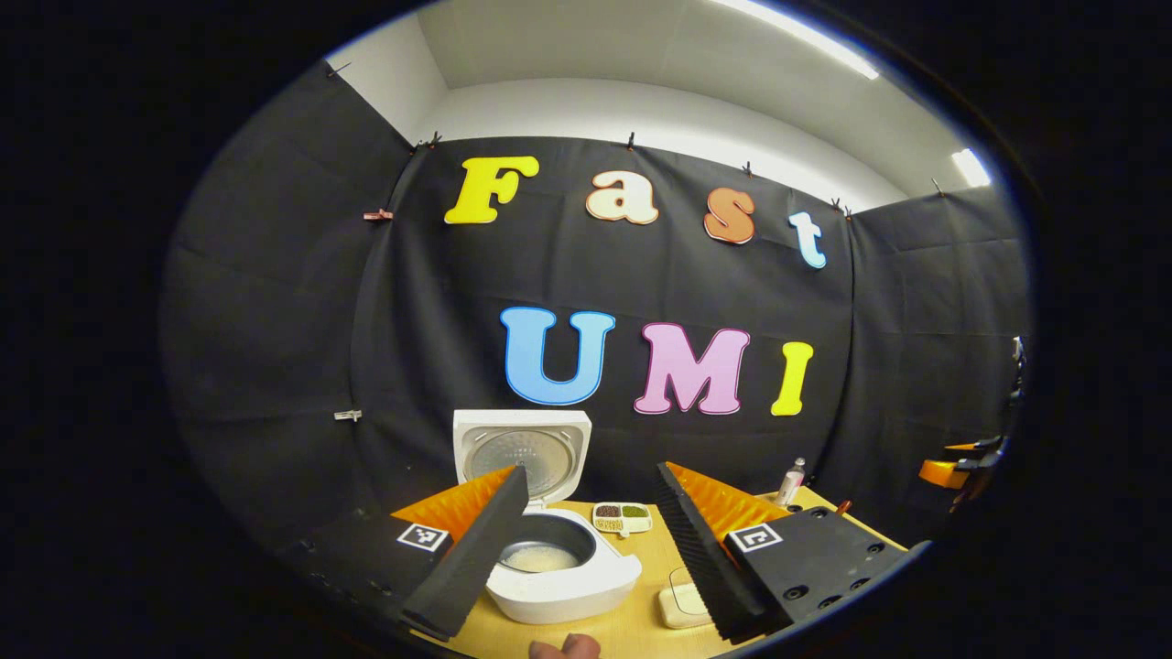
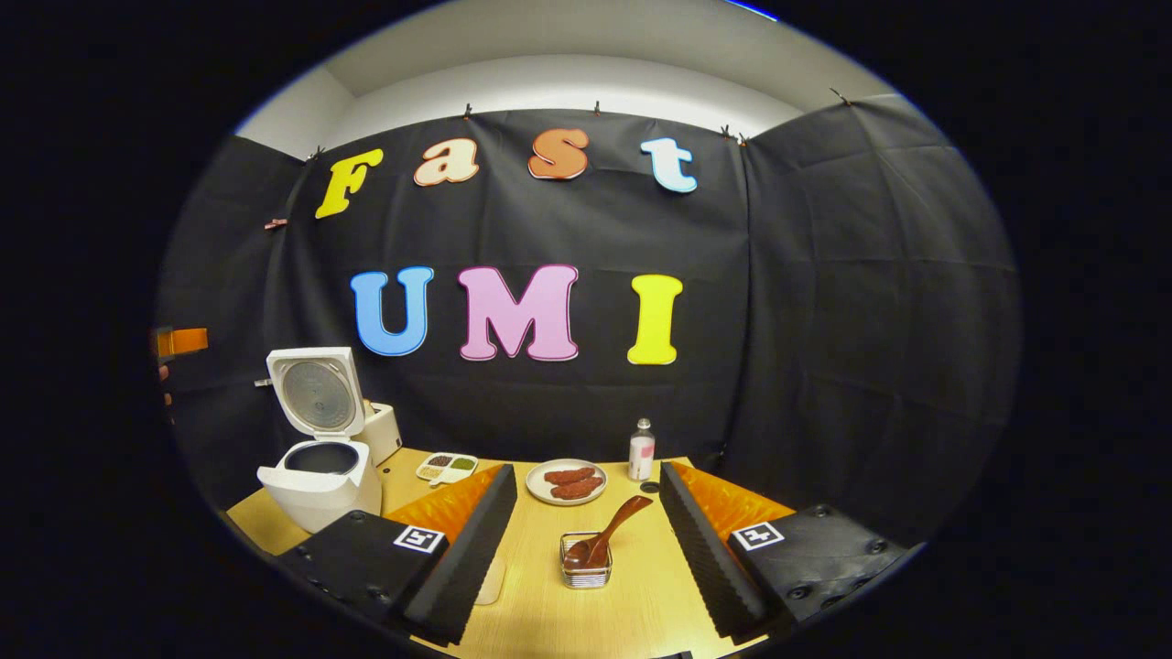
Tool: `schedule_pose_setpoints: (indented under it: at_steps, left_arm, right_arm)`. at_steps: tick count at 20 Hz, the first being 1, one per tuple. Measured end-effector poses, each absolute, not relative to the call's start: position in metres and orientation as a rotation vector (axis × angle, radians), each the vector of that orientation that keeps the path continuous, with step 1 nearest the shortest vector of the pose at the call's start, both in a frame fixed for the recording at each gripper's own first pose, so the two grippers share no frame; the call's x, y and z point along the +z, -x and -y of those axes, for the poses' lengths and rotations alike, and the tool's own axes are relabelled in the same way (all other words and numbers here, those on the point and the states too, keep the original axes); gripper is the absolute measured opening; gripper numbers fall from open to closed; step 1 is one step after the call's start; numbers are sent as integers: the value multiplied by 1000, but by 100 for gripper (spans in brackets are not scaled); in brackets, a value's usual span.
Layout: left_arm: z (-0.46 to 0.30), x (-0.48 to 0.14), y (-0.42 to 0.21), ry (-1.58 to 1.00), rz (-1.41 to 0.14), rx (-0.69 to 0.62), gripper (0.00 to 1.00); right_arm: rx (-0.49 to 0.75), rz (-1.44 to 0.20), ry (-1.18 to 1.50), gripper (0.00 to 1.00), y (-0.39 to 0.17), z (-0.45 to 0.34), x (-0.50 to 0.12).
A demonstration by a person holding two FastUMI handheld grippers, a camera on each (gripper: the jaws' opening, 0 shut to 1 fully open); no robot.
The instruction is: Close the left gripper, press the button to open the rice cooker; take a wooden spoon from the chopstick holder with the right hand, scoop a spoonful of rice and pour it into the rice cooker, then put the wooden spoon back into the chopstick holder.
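Observation:
The white rice cooker (image 1: pixel 586 590) stands close in front with its lid (image 1: pixel 522 450) raised; pale rice lies in the inner pot (image 1: pixel 540 556). My left gripper (image 1: pixel 593 471) is open above the table, its left finger overlapping the cooker's rim. In the right gripper view the cooker (image 2: pixel 320 485) sits at the left, lid up. A brown wooden spoon (image 2: pixel 606 533) rests bowl-down in the small wire chopstick holder (image 2: pixel 586 569), handle leaning up to the right. My right gripper (image 2: pixel 588 471) is open and empty, with the holder between and beyond its fingers.
A sectioned dish of grains (image 1: pixel 622 517) and a small bottle (image 1: pixel 791 482) stand at the back of the wooden table (image 1: pixel 641 631). A white dish (image 1: pixel 679 606) is partly hidden by the left gripper's right finger. A plate of reddish-brown food (image 2: pixel 568 482) sits behind the holder.

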State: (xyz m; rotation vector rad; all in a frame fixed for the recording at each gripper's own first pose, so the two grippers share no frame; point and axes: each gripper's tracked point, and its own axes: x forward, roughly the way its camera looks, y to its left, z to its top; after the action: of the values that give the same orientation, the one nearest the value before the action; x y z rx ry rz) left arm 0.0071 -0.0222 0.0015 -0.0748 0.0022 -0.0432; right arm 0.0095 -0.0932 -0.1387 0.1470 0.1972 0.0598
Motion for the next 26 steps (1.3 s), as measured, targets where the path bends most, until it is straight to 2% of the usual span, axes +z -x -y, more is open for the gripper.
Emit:
schedule_pose_setpoints:
  at_steps: [9,12,14,20,24,26]
  left_arm:
    - [57,-17,27,71,-73,49,95]
    - [62,-25,31,71,-109,78,95]
    - [63,-30,33,62,-126,104,95]
    - [68,-47,38,80,-187,161,95]
    - [62,-52,42,96,-207,215,95]
    - [60,-53,45,97,-211,232,95]
  right_arm:
    - [149,-401,-320,97,-73,104,-279]
    - [183,-476,-368,84,-95,103,-319]
    - [214,-512,-349,84,-109,98,-345]
    - [258,-597,-338,84,-144,84,-404]
    - [313,-589,-341,84,-160,68,-417]
    - [325,-582,-347,69,-164,61,-422]
